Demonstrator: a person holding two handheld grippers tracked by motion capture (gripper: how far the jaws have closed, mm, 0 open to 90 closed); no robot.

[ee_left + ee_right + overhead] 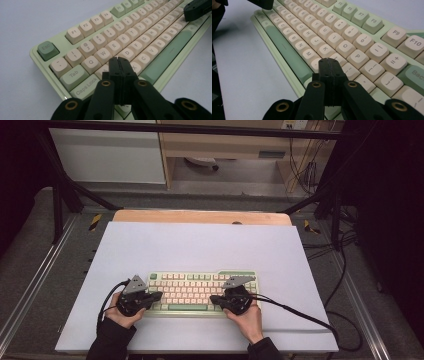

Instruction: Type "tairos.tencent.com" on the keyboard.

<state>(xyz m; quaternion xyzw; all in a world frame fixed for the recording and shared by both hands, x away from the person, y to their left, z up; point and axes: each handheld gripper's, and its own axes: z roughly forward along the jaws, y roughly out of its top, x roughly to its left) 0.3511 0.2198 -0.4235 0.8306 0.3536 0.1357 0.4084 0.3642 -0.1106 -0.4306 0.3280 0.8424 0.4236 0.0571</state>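
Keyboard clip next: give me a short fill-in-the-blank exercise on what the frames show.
1. The keyboard lies on a white ____.
2. The left gripper has its jaws ____.
3. The right gripper hovers over the keyboard's ____ end in the high view.
4. The green corner key in the left gripper view reads ____.

Missing words: sheet; shut; right; Esc

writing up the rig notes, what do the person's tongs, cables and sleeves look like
Both tongs are matt black. The left tongs and right tongs each carry a grey three-cornered plate on top and trail a black cable. Up close, the linkage arms have brass-coloured pivot rings. The person's sleeves are dark.
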